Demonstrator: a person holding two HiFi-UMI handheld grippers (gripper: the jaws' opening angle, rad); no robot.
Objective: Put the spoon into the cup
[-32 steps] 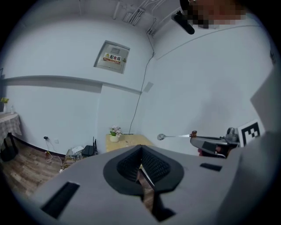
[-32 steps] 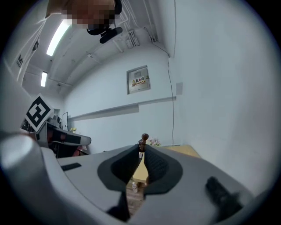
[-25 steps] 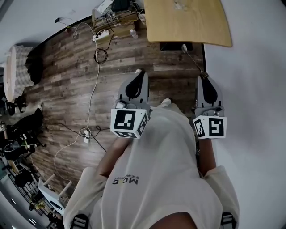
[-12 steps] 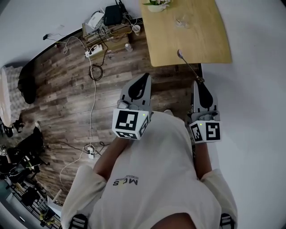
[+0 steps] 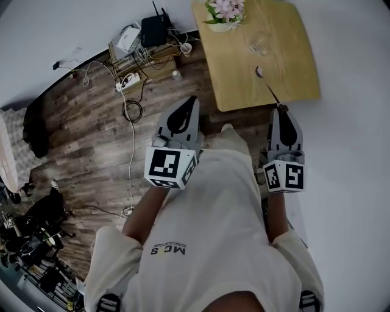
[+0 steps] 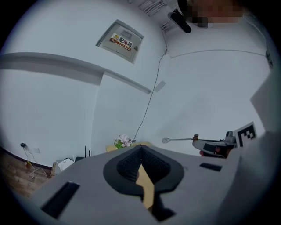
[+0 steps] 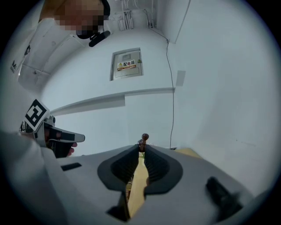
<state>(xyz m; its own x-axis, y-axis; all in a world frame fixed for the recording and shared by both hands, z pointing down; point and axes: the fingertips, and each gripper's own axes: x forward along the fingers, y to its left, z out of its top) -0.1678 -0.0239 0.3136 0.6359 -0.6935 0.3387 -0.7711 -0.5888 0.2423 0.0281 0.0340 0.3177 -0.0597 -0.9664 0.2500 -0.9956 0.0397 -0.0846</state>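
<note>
My right gripper (image 5: 281, 109) is shut on the handle end of a thin metal spoon (image 5: 268, 86). The spoon reaches forward over the near edge of the wooden table (image 5: 298, 67), its bowl toward the clear glass cup (image 5: 259, 44) further back. In the right gripper view only the spoon's brown handle tip (image 7: 144, 138) shows between the jaws of the right gripper (image 7: 142, 147). My left gripper (image 5: 192, 99) is shut and empty, over the floor left of the table. The left gripper view shows its jaws (image 6: 141, 148) closed and the spoon (image 6: 178, 139) off to the right.
A pot of pink flowers (image 5: 224, 13) stands at the table's back left corner. On the wooden floor to the left lie a router (image 5: 155, 24), a power strip (image 5: 127, 79) and cables. A white wall (image 5: 353, 122) runs along the right.
Both grippers have moved forward toward the table. The spoon's bowl, earlier short of the table edge, is now over the tabletop, nearer the cup.
</note>
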